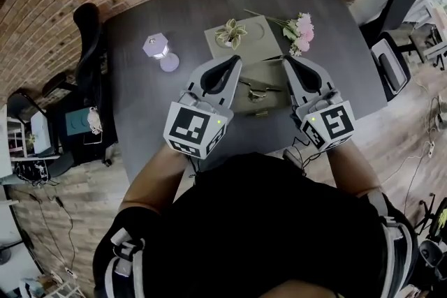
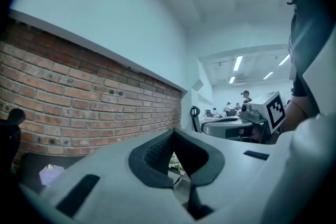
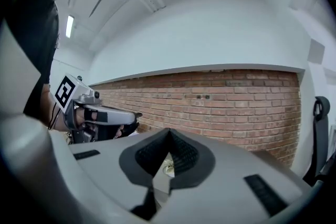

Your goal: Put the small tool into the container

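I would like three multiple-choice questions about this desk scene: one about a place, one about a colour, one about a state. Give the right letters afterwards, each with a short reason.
1. Where on the table does the flower bunch lie?
A) at the near left corner
B) at the right of the khaki mat
C) under a chair

2. What colour shows in the flower bunch?
A) pink
B) blue
C) orange

3. How do the jaws of the right gripper stand?
A) wide apart
B) closed on a pen
C) together, with nothing between them

Answers:
1 B: in the head view the bunch lies by the mat's right edge.
2 A: its heads are pink.
3 C: the right gripper view shows the jaws meeting at their tips, with nothing held.
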Demonstrator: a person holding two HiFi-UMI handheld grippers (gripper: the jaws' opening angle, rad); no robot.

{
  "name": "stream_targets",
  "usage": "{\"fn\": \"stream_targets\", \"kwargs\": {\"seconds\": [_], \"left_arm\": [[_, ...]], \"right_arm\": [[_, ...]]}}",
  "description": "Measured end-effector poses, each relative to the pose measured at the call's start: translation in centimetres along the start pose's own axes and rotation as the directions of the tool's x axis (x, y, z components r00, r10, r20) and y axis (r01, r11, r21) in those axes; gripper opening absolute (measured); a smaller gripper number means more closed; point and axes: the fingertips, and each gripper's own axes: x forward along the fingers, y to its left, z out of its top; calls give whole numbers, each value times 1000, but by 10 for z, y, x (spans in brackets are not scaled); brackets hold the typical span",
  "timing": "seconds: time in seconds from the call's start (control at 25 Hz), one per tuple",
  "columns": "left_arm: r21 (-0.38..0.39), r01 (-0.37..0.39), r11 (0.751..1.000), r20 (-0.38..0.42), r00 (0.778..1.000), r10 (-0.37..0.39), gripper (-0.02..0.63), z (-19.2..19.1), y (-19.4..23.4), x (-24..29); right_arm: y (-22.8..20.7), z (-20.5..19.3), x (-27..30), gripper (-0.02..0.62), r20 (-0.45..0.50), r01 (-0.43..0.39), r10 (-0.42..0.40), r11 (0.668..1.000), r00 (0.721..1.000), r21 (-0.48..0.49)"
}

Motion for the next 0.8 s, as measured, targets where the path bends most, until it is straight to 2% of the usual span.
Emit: {"fn": "stream_targets", "kwargs": {"seconds": [0.2, 0.8], "left_arm": [[23, 13, 1000, 11, 1000, -14, 8, 6, -5, -3], [15, 10, 1000, 22, 1000, -11, 9, 14, -4, -5]], "right_arm": [[0, 5, -2, -3, 20, 6, -6, 1000, 1000, 15], [2, 8, 2, -5, 21, -13, 12, 999, 1000, 29]]}}
